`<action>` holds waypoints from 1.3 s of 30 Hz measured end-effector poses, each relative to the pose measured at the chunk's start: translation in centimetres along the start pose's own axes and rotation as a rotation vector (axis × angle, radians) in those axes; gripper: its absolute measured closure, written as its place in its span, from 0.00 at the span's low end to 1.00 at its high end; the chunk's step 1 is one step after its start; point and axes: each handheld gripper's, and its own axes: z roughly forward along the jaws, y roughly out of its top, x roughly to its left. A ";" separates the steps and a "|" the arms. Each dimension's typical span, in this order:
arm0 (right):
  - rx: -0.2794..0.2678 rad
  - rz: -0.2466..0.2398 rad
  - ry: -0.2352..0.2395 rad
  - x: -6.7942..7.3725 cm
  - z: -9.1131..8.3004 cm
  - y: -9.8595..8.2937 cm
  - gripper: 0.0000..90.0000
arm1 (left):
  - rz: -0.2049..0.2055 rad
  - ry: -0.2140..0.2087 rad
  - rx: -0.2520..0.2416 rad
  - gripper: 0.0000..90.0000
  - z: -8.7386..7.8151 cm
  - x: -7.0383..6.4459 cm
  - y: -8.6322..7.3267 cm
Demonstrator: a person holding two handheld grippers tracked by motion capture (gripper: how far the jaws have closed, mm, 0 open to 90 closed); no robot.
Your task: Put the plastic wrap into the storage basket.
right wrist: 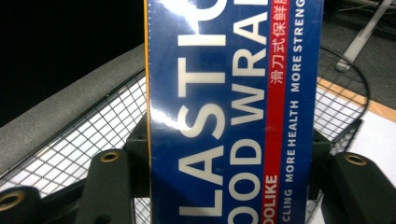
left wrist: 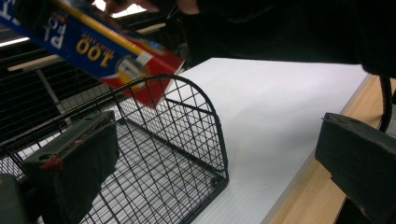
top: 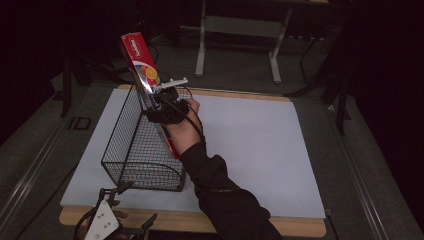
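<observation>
A long red and blue box of plastic food wrap [top: 145, 75] stands tilted over the right rim of a black wire basket [top: 135, 145], its top leaning to the far left. My right gripper [top: 162, 102] is shut on the food wrap box [right wrist: 233, 116] about midway along it, one jaw on each side. The box's lower end [left wrist: 140, 70] hangs above the basket's arched end [left wrist: 187, 140]. My left gripper [top: 131, 202] sits low at the table's near edge, just in front of the basket, jaws wide open with nothing between them.
A white sheet [top: 250, 145] covers the wooden table [top: 210, 225], bare to the right of the basket. A metal frame stand [top: 240, 40] is on the dark floor beyond the table. A black cable [right wrist: 350, 74] loops over the basket's far side.
</observation>
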 end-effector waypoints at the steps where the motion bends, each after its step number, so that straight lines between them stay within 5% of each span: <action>1: 0.003 -0.001 0.001 0.6 1.1 -0.1 0.46 | -0.001 0.001 0.000 0.00 0.0 0.0 0.0; 15: 0.061 0.034 0.011 1.4 5.5 -1.9 0.46 | 0.000 -0.005 -0.005 0.00 -0.2 0.1 0.0; 33: 0.146 0.007 -0.028 0.8 7.9 -4.8 0.45 | 0.017 -0.006 0.002 0.00 -0.1 -0.1 0.0; 39: 0.189 0.029 0.027 0.5 8.4 -5.9 0.45 | 0.022 -0.008 0.007 0.00 0.0 -0.2 0.0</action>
